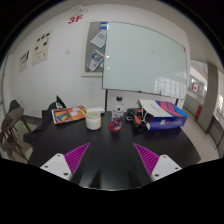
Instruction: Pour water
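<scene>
While the hand-held gripper [111,163] hangs wide and empty above the dark surface [110,150], the approach is in hand — next, probably reach the white cup [94,120].

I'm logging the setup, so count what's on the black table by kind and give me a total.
Cups: 1
Small bottles or glasses: 1
Books: 1
Boxes: 1
Total: 4, all on the table beyond the open gripper; smaller clutter is too unclear to count.
</scene>
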The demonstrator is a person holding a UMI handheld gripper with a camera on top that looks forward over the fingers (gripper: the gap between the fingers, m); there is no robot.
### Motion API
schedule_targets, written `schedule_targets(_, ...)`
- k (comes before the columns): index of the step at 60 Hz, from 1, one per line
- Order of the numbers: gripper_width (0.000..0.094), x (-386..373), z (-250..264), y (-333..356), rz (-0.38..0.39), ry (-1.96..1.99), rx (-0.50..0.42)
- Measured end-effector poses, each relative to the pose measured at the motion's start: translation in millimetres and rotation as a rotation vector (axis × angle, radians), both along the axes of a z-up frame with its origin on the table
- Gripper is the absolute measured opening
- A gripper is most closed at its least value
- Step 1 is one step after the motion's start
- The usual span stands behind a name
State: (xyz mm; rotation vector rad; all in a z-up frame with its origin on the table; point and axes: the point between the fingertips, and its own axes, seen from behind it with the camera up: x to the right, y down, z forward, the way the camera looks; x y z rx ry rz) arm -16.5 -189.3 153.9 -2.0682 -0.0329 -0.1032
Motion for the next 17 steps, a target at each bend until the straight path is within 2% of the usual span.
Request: schedule_targets(17,0.0846,-3,9,-37,-0.018,-0.008,0.007)
